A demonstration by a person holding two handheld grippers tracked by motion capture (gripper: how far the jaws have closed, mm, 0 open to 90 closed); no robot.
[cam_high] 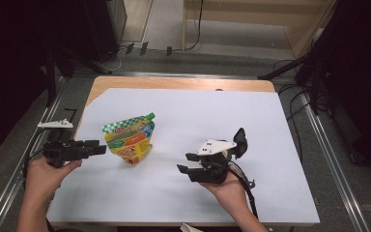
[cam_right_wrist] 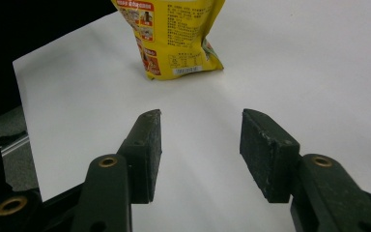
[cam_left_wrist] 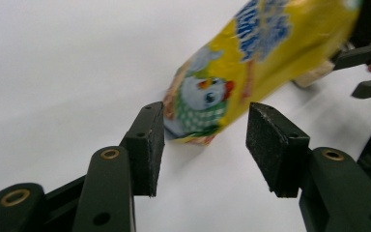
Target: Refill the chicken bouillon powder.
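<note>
White table sheet (cam_high: 251, 125) bears a standing pouch (cam_high: 129, 139); both tools gape, holding nothing.

A white sheet (cam_high: 183, 193) is spread over the wooden table (cam_high: 174, 83) (framed by metal rails (cam_high: 335, 159)); cables (cam_high: 125, 48) are strewn behind.

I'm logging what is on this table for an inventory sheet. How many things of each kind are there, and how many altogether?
Yellow printed standing pouch with a green cap: 1
Black hand-held two-jaw grippers: 2, the left gripper and the right gripper, both with jaws open and holding nothing
White sheet covering the wooden table: 1
Total: 4
</note>
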